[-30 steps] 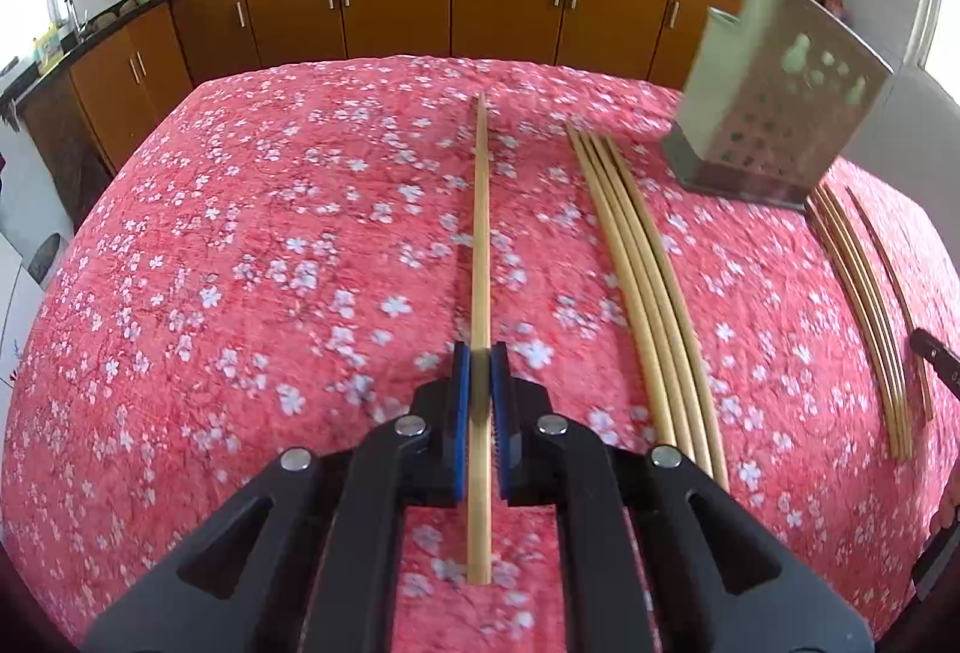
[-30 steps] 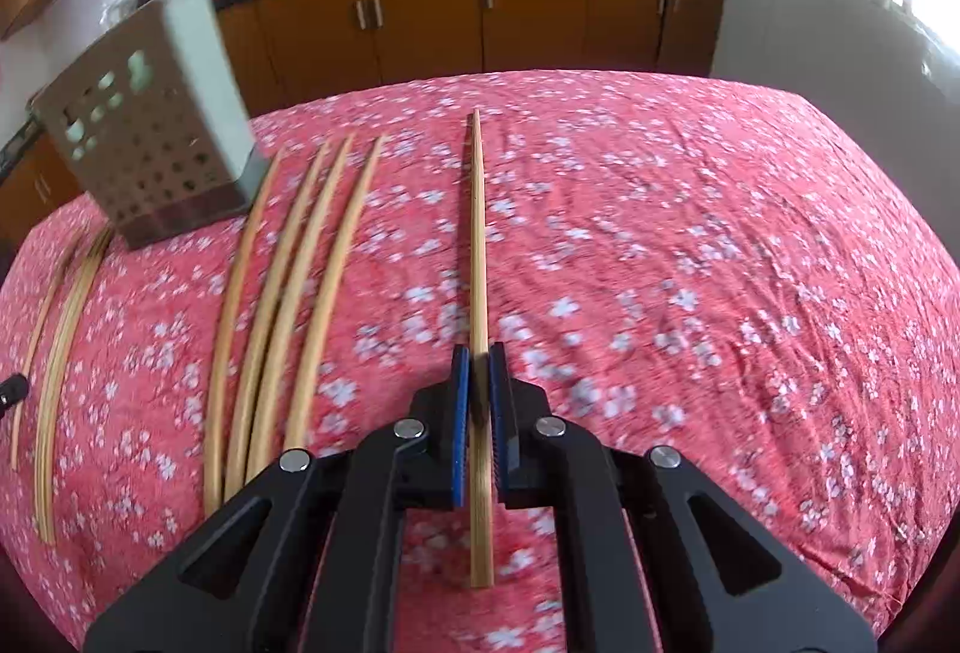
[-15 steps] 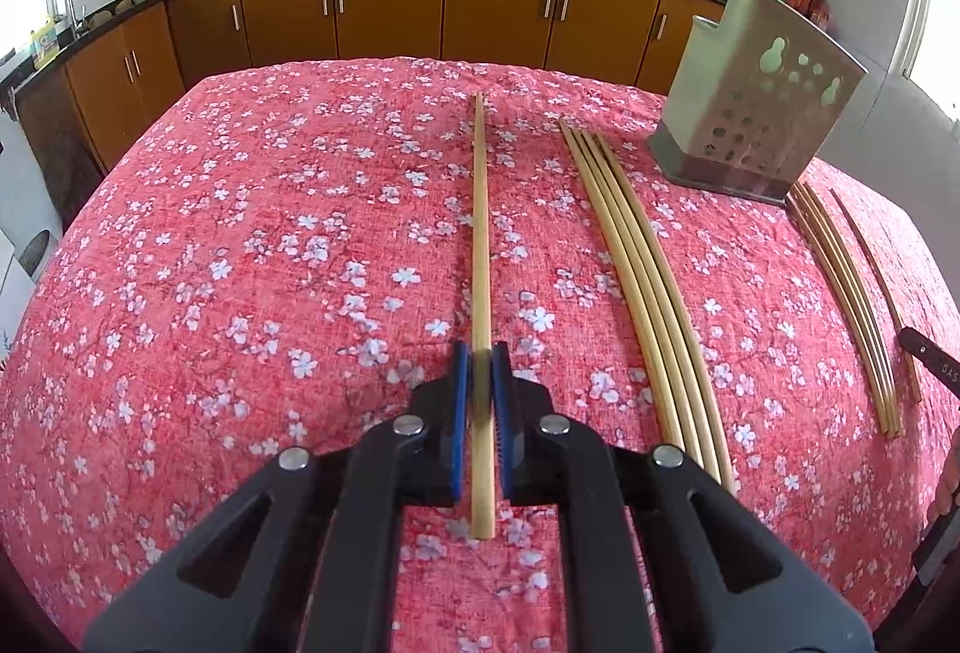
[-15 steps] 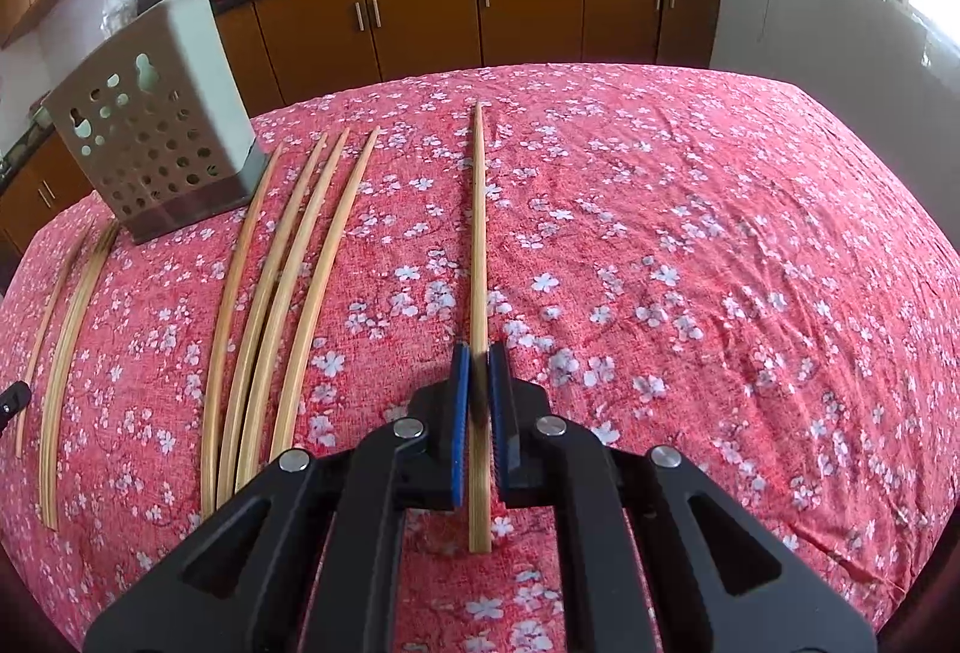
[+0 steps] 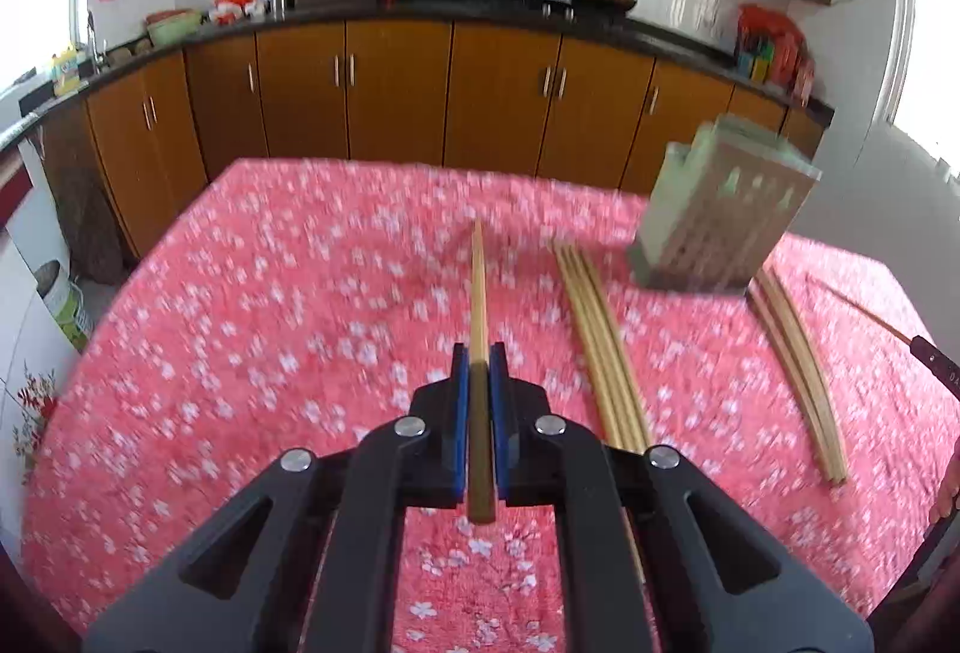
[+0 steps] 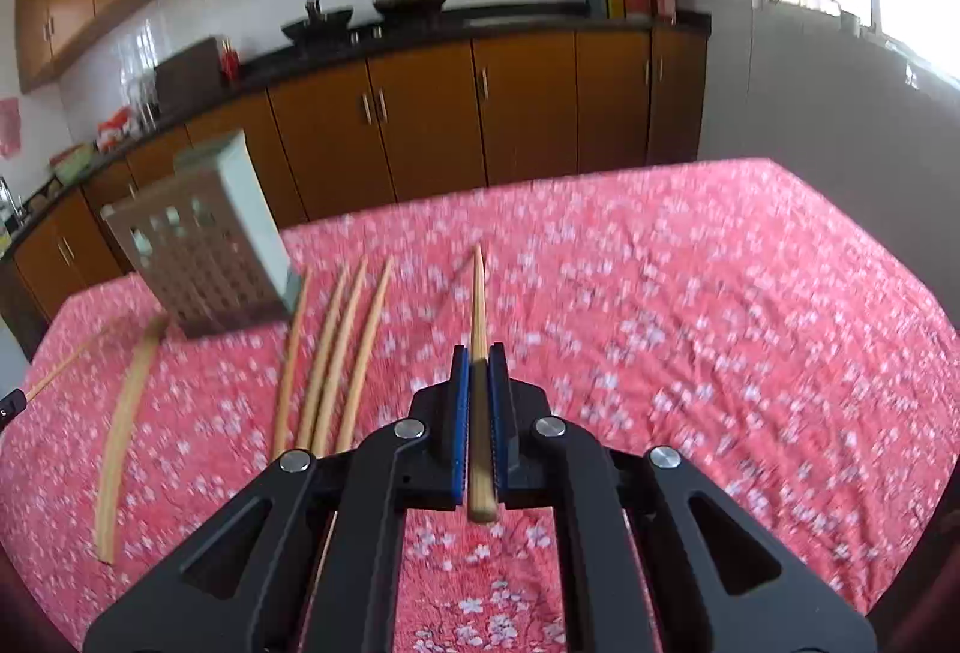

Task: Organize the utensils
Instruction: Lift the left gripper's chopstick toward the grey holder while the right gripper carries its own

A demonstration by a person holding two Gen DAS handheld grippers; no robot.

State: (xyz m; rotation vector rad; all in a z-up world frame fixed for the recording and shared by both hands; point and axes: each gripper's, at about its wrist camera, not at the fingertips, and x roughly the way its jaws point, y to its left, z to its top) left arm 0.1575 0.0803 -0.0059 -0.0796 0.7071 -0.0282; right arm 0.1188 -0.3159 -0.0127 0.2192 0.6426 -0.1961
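Chopstick (image 5: 478,293) clamped in left gripper (image 5: 479,371); another in right gripper (image 6: 478,371).

The perforated grey metal utensil holder (image 5: 720,215) stands near the red floral table's (image 5: 240,353) far edge, bamboo chopstick bundles (image 5: 606,353) lying beside it; the left half lies bare.

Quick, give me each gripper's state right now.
Left gripper: shut on a chopstick.
Right gripper: shut on another chopstick.

Floral-clothed table (image 5: 240,353) with chopsticks (image 5: 606,347), holder (image 5: 714,221)
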